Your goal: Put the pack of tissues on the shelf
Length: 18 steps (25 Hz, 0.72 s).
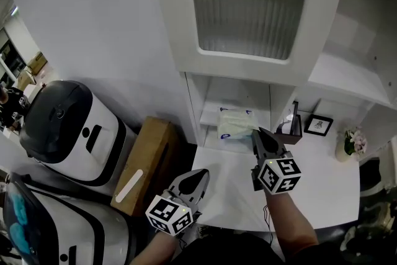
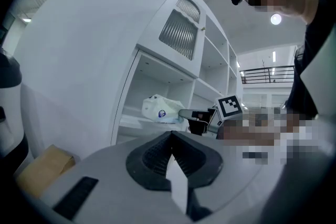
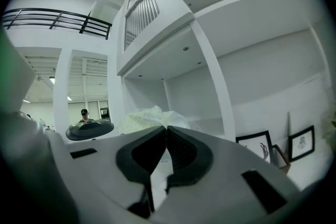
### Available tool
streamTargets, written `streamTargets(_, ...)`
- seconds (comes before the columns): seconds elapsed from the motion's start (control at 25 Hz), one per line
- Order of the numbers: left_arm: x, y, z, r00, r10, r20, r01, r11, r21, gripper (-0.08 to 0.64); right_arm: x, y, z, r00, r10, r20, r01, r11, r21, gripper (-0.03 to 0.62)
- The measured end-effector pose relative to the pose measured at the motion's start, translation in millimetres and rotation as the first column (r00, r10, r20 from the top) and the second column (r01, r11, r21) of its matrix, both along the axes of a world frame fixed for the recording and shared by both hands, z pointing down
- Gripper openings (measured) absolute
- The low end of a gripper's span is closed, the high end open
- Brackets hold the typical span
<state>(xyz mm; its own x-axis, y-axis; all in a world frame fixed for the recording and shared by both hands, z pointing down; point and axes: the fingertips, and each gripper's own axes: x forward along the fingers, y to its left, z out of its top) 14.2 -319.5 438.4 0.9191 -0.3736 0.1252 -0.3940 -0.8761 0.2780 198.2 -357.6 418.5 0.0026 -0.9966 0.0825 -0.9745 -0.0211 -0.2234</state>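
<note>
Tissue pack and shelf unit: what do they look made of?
Tissue pack: thin, soft plastic film, pale and slightly glossy, judging by its crinkles and puffy shape. Shelf unit: white board with a smooth matt coating, probably laminate or painted wood. It has flat panels and crisp edges, and no grain shows.

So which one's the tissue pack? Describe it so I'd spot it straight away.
Find the white shelf unit and its ribbed-glass door; in the open compartment beneath is the pack of tissues, with the right gripper at its edge. It's the only soft, crinkly pale bundle, unlike the dark holder and framed picture to its right.
</note>
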Motion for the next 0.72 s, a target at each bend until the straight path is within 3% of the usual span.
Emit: streamTargets(0.72,4.6,-53.9,15.1,0.996,0.092,0.007,-0.092,0.995,-0.037,0.005,19.0,-47.0,22.1,0.992,0.127,-0.001,-0.127,0.99,-0.066,0.006)
